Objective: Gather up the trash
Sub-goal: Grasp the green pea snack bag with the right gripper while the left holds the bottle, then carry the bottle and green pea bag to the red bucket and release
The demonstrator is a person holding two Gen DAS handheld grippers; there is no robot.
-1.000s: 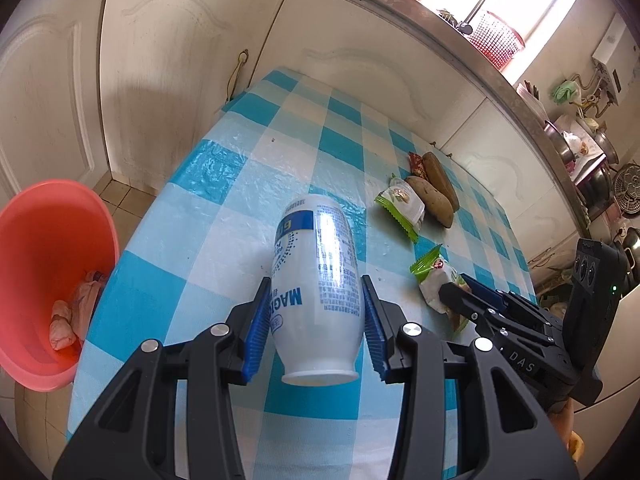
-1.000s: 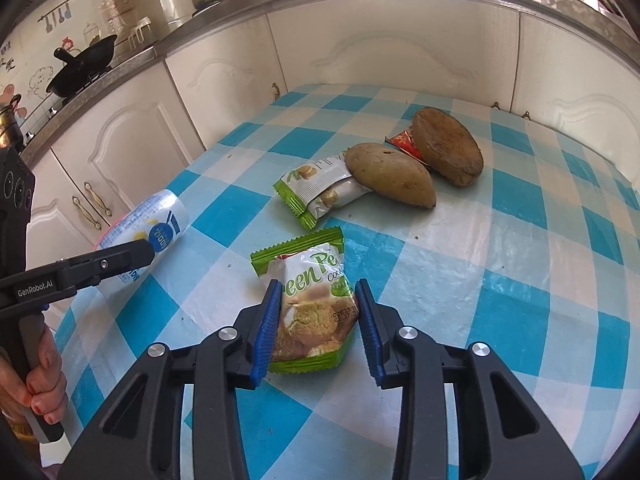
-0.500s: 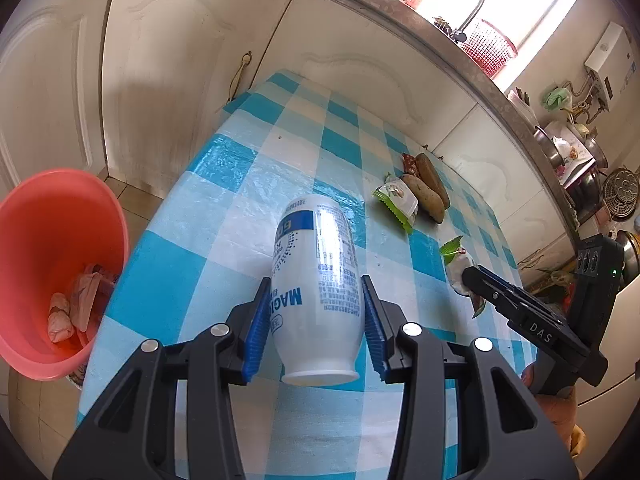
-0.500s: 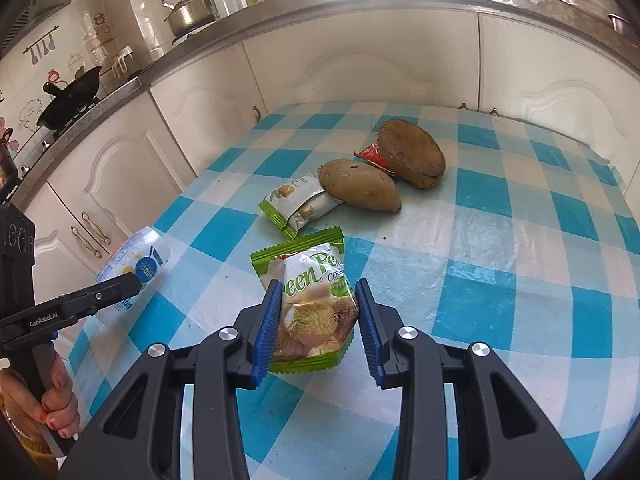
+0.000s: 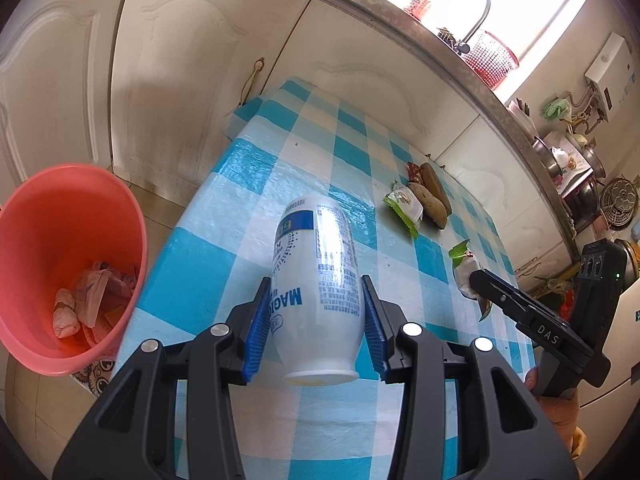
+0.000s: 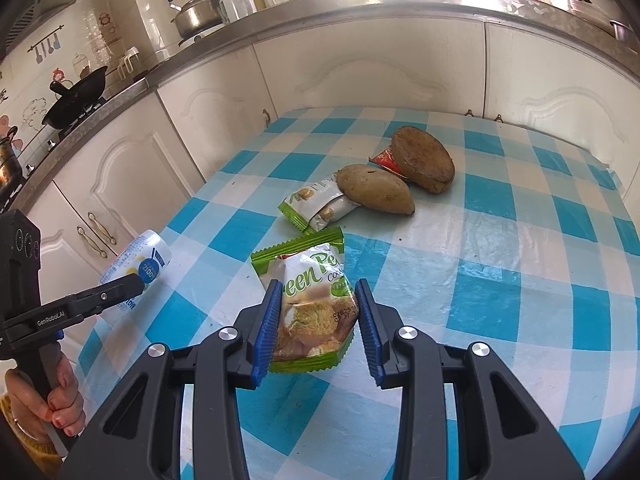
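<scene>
Gripping a white plastic bottle [image 5: 316, 280] across its lower body, the left gripper [image 5: 316, 320] has its blue ribbed pads pressed against both flanks, mouth end toward the camera and base pointing out over the checked tablecloth [image 5: 248, 184]. The bottle looks empty and light, its walls stiff enough to keep their shape but glossy, so it could slip or swivel if the squeeze eases; the broad belly where the pads sit seems a sound place to hold, better than the narrowing neck. An orange bin [image 5: 120, 216] with crumpled scraps inside stands on the floor to the left of the table, a likely place for it. The right gripper [image 6: 316, 320] has its jaws drawn in narrow around a green snack packet [image 6: 312, 304], pads against the sides of its lower half. That packet is thin, crinkly film, nearly weightless and easily crushed, so it probably folds rather than resists; pinching the bunched middle should hold better than a slick sealed edge. Farther along the cloth lie a second green wrapper [image 6: 316, 208] tucked partly under one of two brown tubers [image 6: 376, 194], and a red wrapper [image 6: 384, 158] under the other.
</scene>
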